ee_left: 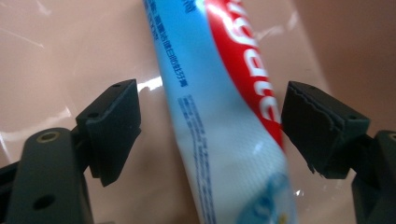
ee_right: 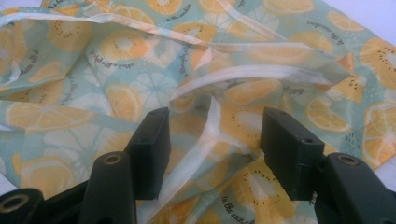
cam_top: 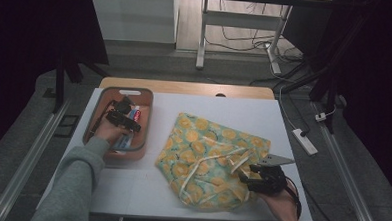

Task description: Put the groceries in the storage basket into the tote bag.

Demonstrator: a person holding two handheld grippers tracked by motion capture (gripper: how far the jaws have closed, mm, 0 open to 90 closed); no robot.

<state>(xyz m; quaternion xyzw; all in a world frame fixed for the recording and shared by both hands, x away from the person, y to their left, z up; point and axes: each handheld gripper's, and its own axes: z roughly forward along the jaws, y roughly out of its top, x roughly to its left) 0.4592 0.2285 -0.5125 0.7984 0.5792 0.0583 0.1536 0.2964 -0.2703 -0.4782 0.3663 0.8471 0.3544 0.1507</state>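
While the toothpaste tube (ee_left: 224, 116) lies in the salmon-coloured bin (cam_top: 144, 119) at the left of the high view, we judge the work barely begun: nothing looks packed into the lemon-print drawstring bag (cam_top: 202, 141) yet, which lies slack and rumpled at centre-right on the white tabletop (cam_top: 244, 110).

Our left gripper (cam_top: 124, 118) reaches into the bin. In the left gripper view its jaws stand wide apart on either side of the tube, and the pads do not press on it, so the tube is framed but not gripped.

Our right gripper (ee_right: 215, 149) rests at the lower right of the high view, on the bag's near edge. Its jaws are apart, with a pale drawstring (ee_right: 205, 144) running between them, unpinched.

What is left, as we read it: closing on the tube, lifting it, opening the bag and dropping it in.

The tube is red, white and blue, with large white lettering on the red band, too close and blurred to read, and small blue print we cannot make out. The bag fabric carries small script we cannot read in full.
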